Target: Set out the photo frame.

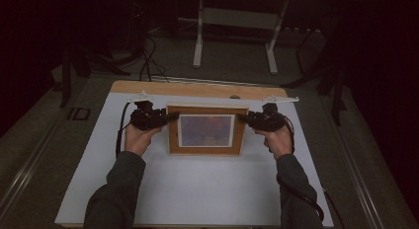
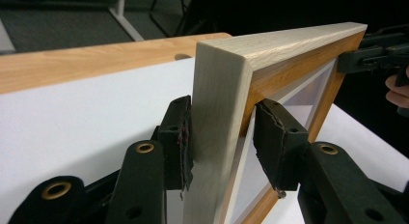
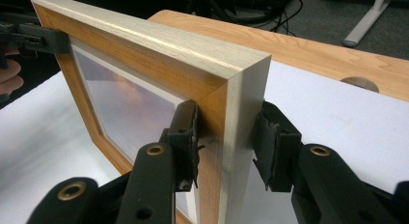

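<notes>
A wooden picture frame (image 1: 205,149) with a pale outer edge and an orange-brown front stands upright on the white mat (image 1: 197,189), its picture facing the person. My left gripper (image 1: 170,116) is shut on its left side rail; in the left gripper view the pads (image 2: 179,142) pinch the rail of the frame (image 2: 289,45) front and back. My right gripper (image 1: 243,118) is shut on the right side rail, pads (image 3: 187,137) on either face of the frame (image 3: 144,35). Each gripper view shows the other gripper at the far rail: the right gripper (image 2: 371,55), the left gripper (image 3: 34,38).
The white mat covers a wooden tabletop (image 1: 197,88) with a round hole (image 1: 234,96) near its far edge. Beyond the table stand white desk legs (image 1: 197,41) and dark cables on the floor. Cables trail from both grippers along the person's sleeves.
</notes>
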### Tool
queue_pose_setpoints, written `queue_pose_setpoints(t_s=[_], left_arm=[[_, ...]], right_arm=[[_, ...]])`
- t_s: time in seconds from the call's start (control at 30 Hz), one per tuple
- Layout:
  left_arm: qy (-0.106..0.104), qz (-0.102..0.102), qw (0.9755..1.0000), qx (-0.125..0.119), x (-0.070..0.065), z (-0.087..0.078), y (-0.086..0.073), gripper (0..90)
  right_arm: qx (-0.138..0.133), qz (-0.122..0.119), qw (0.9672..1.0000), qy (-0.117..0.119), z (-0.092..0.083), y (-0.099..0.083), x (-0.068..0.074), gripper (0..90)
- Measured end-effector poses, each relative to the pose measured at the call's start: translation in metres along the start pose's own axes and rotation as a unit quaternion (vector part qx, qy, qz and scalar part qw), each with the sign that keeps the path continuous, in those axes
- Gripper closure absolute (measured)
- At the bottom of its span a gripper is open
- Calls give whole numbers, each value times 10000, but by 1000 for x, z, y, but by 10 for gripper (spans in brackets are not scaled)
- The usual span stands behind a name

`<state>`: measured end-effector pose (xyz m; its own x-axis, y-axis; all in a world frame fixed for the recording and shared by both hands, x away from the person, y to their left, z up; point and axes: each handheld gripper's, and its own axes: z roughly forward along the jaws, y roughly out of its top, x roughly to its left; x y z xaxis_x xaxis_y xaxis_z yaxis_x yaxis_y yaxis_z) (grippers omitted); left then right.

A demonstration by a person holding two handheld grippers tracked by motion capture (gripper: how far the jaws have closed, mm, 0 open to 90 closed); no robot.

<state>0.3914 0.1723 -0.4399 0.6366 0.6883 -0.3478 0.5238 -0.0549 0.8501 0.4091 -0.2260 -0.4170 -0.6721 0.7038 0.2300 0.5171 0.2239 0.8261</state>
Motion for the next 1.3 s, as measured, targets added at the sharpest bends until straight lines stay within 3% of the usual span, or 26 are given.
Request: queue_pose_setpoints(t_s=[0.5,1.3], left_arm=[[-305,-184,9992,186,-5,-1,-3,611],[-558,-348,9973,322,-12,-7,-9,623]], right_arm=[[136,54,9999,37,-13,-7,3,633],[270,37,9996,99,-25,-13,9,633]])
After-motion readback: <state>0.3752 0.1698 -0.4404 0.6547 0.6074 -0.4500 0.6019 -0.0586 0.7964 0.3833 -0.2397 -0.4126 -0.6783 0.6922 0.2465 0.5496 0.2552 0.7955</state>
